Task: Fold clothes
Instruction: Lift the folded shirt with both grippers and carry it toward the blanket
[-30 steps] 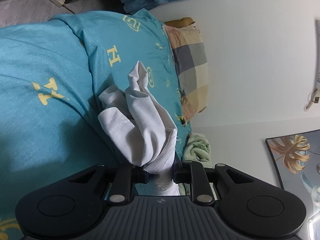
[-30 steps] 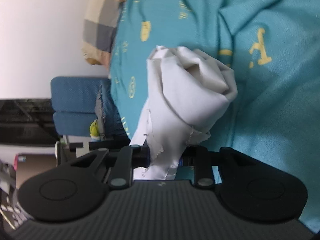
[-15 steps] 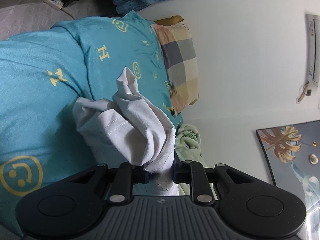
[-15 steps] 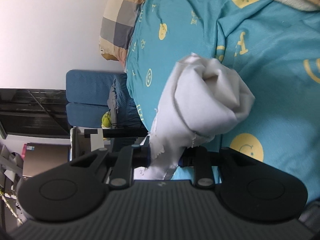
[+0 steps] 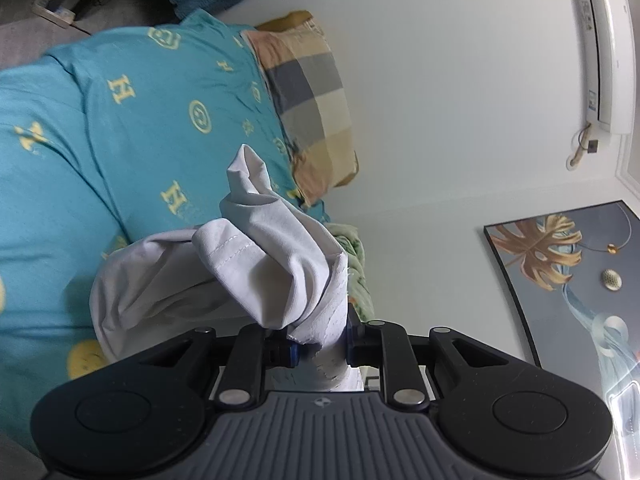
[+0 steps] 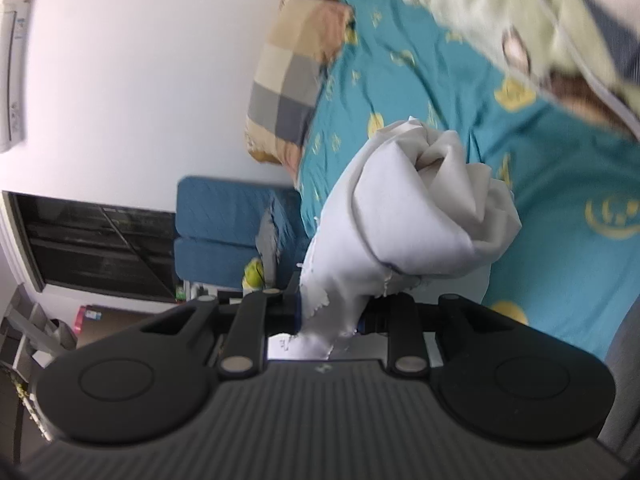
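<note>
Teal bedding point(image 5: 120, 152) printed with yellow letters and smileys fills the background, a checked pillow point(image 5: 312, 100) at its 1 o'clock against the white wall. Left gripper point(image 5: 320, 344) pinches the white garment point(image 5: 256, 272), which bunches upward toward 11 o'clock. Right gripper point(image 6: 328, 312) clamps another bunched part of the white garment point(image 6: 420, 216), raised above the bedding point(image 6: 560, 240)

White wall point(image 5: 460, 100), air conditioner point(image 5: 604, 64), leaf painting point(image 5: 560, 280), teal-sheeted bed point(image 5: 100, 152), checked pillow point(image 5: 316, 108), blue sofa point(image 6: 224, 232)
</note>
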